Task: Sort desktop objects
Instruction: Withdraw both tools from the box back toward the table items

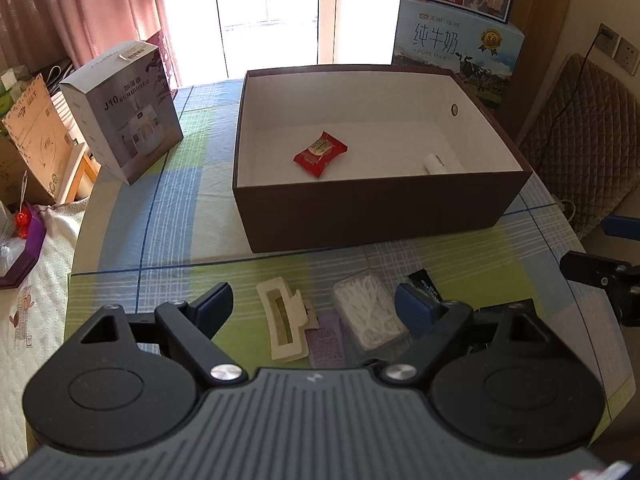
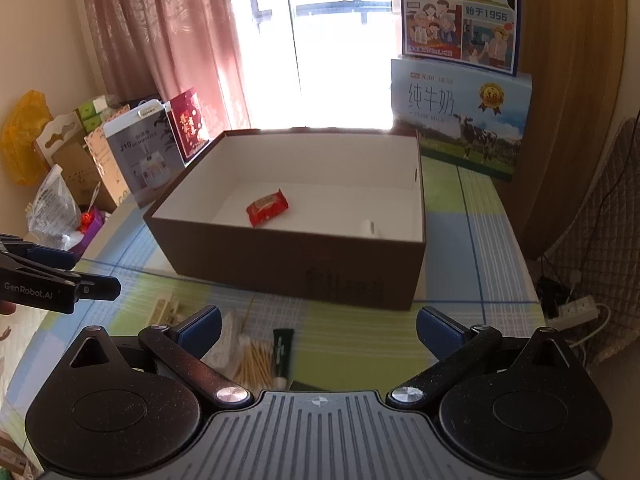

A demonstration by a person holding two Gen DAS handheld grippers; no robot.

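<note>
The brown box (image 1: 380, 208) stood open, holding a red snack packet (image 1: 320, 153) and a small white tube (image 1: 434, 163). Just before the box lay a cream hair clip (image 1: 285, 322), a clear pack of floss picks (image 1: 370, 312), cotton swabs (image 2: 254, 364) and a black tube (image 2: 283, 350).

Likely home, pink curtains (image 2: 160, 40), milk cartons (image 2: 460, 116)

— What sits in the brown box (image 1: 376, 216)?
— A red snack packet (image 1: 320, 153) and a small white object (image 1: 435, 163).
— And the left gripper (image 1: 314, 304)?
— Spread wide, empty, above a cream hair clip (image 1: 282, 322).

Both hand-held grippers — left (image 1: 314, 304), right (image 2: 318, 326) — gape wide, empty.
</note>
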